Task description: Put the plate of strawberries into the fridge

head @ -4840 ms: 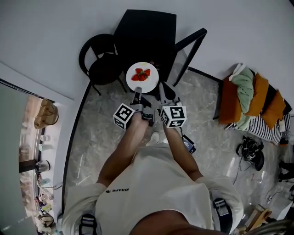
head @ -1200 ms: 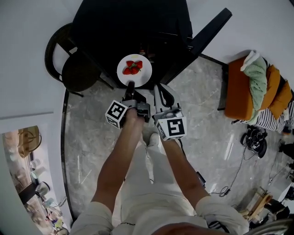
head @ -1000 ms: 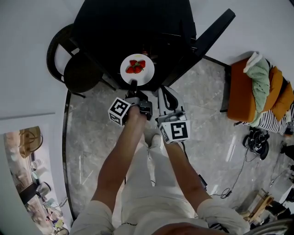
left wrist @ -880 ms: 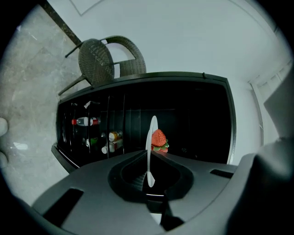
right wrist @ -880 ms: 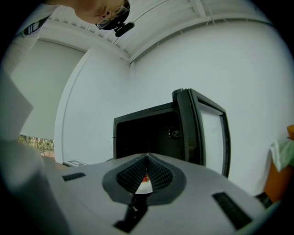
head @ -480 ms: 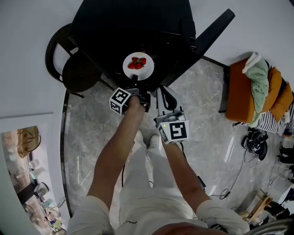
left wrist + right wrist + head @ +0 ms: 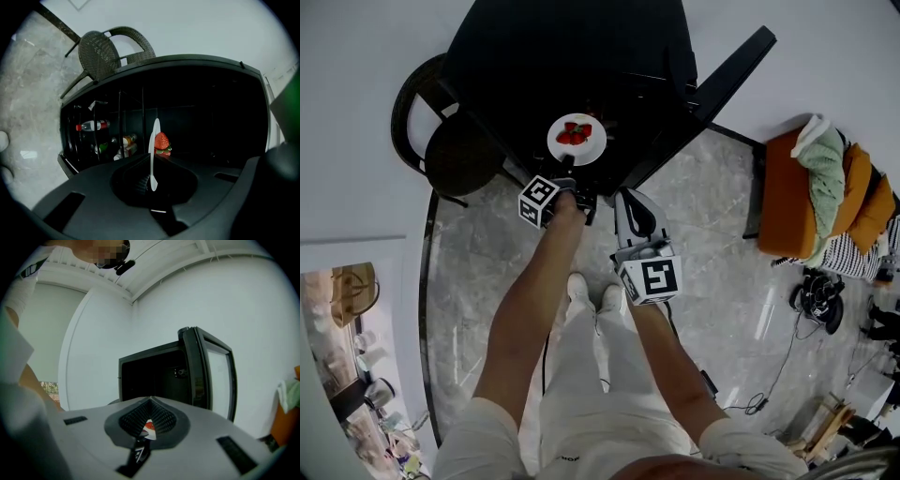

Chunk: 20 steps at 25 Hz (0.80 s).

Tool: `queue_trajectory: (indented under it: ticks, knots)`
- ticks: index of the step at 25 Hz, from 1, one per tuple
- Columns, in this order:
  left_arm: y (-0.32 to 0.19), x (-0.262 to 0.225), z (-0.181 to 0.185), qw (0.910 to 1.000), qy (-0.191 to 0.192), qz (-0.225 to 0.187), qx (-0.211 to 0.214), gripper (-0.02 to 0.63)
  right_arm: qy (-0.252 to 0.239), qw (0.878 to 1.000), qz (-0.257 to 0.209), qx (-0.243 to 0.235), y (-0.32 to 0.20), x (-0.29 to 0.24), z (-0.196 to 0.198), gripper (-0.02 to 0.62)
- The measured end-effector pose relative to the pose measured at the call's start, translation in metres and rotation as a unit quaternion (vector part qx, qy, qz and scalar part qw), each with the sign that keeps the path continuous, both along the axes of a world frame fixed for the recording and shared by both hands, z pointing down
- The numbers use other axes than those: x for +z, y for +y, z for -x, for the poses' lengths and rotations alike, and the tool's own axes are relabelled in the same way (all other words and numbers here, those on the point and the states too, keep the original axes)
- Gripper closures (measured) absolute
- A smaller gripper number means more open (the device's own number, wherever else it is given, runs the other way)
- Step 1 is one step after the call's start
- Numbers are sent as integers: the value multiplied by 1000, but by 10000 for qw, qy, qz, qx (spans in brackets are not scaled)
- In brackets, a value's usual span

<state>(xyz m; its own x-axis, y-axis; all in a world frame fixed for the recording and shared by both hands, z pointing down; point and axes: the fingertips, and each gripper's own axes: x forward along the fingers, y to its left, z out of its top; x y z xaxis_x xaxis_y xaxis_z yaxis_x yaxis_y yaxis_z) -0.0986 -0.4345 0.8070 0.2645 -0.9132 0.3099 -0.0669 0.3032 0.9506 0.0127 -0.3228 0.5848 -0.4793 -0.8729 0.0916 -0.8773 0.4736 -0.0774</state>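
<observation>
Head view: left tongs (image 7: 569, 162) clamp the plate (image 7: 581, 152) rim at the fridge (image 7: 581, 56) mouth; right tongs (image 7: 632, 201) seemingly closed.

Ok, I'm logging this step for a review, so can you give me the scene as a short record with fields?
plate: white, carrying strawberries, held in front of the open fridge
left gripper: shut on the plate's near rim
right gripper: shut, empty, back from the plate
fridge: black, door swung open
inside: bottles on wire racks
chair: left of the fridge in the head view
task: plate not yet set down inside
</observation>
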Motion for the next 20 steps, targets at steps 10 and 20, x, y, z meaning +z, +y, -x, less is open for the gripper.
queue_trajectory:
  ticks: [10,20]
  knots:
    - [-10,13,-7,9999,9,137,-14,595,24,10000,38,-18,1,5,2,583]
    - [-16,22,-12,9998,43,198,2,597,21,9999,142,32,-2,11,1,583]
